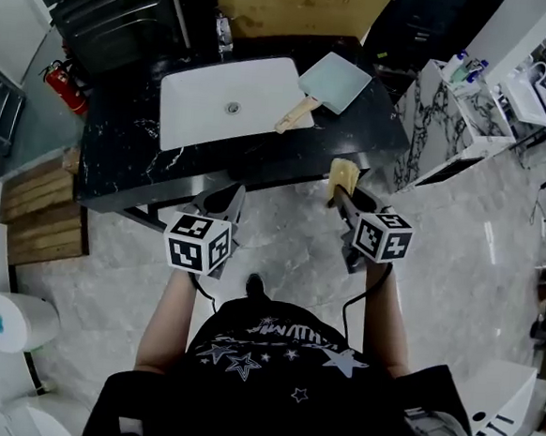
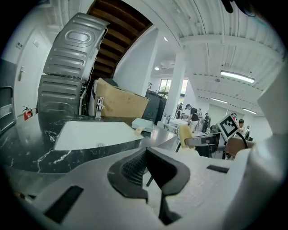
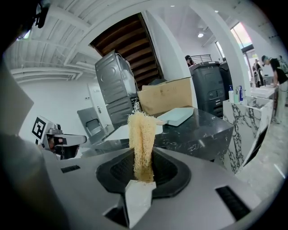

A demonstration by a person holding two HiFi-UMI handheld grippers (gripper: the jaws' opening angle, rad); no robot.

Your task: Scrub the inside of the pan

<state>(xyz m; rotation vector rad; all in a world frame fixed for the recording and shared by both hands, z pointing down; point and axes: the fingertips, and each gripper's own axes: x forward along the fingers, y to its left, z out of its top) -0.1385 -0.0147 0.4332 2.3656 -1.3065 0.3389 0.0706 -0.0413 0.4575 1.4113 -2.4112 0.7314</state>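
A square pale-blue pan (image 1: pixel 335 80) with a wooden handle (image 1: pixel 295 116) lies at the right edge of the white sink (image 1: pixel 227 105), set in a black marble counter (image 1: pixel 118 153). Both grippers hang over the floor, short of the counter's front edge. My right gripper (image 1: pixel 339 197) is shut on a yellow fibrous scrubber (image 1: pixel 342 177), which stands up out of the jaws (image 3: pixel 141 134). My left gripper (image 1: pixel 229 200) is shut with nothing in it (image 2: pixel 146 155). The pan (image 3: pixel 176 115) lies beyond the scrubber in the right gripper view. In the left gripper view the pan (image 2: pixel 143 124) sits far across the counter.
A cardboard box (image 1: pixel 299 7) and a ridged metal panel (image 1: pixel 110 11) stand behind the counter. A white marble counter (image 1: pixel 450 123) with bottles stands to the right, wooden pallets (image 1: pixel 38 213) and a fire extinguisher (image 1: pixel 65 88) to the left. People stand far off in the background.
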